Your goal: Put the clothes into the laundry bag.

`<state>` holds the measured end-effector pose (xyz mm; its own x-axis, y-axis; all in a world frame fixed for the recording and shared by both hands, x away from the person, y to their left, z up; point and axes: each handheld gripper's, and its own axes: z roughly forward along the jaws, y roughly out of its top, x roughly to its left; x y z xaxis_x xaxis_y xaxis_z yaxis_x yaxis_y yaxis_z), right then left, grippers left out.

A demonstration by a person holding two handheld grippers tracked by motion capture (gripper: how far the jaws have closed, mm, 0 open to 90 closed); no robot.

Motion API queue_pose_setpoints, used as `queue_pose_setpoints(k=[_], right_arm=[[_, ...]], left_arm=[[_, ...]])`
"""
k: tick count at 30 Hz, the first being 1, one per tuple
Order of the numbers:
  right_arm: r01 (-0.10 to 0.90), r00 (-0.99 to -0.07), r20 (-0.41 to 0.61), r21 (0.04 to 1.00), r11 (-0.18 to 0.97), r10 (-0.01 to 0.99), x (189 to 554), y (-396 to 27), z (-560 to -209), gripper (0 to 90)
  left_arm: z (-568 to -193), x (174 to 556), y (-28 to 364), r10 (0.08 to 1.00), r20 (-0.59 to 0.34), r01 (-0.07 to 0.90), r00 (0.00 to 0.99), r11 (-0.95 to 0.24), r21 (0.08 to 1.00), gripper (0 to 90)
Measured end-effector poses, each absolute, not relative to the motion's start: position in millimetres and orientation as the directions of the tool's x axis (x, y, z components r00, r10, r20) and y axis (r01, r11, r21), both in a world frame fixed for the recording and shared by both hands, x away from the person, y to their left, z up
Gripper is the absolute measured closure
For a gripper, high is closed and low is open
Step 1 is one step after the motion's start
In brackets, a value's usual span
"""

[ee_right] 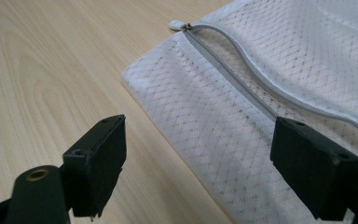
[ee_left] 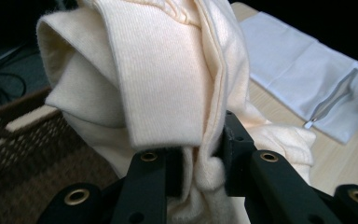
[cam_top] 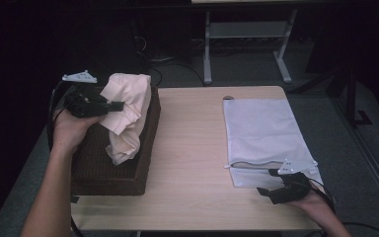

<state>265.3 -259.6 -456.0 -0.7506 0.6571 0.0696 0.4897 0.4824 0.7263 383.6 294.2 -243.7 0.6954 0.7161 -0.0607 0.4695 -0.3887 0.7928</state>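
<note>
A cream knitted sweater (cam_top: 125, 114) hangs bunched from the left gripper (cam_top: 120, 105), whose jaws are pinched on a fold of the knit; in the left gripper view the cloth (ee_left: 168, 79) is squeezed tight between the two black pads. The garment is lifted above the brown wicker basket (cam_top: 98, 168) that stands at the left edge of the wooden table (cam_top: 187, 163), its lower end drooping to the basket's right rim. Well apart, along the right edge, lies a white mesh laundry bag (cam_top: 264, 128) flat on the surface, its grey zipper (ee_right: 242, 79) pulled open along the near end. The right gripper (cam_top: 271, 190) waits at the bag's near left corner with its jaws spread wide and nothing between them, just beside the mouth. By my reading the sweater is out of the basket but not yet carried across; opening the bag's mouth, feeding the garment in and zipping up are all left to do.
</note>
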Motion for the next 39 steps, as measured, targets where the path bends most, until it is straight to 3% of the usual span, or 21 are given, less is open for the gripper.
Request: queue_pose_setpoints(k=[19,39], right_arm=[[0.485,-0.753,0.071,0.731,0.479,0.654,264.7,-260.9,-455.9,17.7],[0.487,-0.745,0.069,0.736,0.47,0.664,263.5,-263.4,-453.3,17.9]], left_arm=[[-215.7,381.9,219.5,0.603,-0.03,0.355,0.797,-0.427,0.832,73.8],[-251.0,367.4,142.0,0.452,-0.103,0.336,0.886,-0.471,0.816,73.7]])
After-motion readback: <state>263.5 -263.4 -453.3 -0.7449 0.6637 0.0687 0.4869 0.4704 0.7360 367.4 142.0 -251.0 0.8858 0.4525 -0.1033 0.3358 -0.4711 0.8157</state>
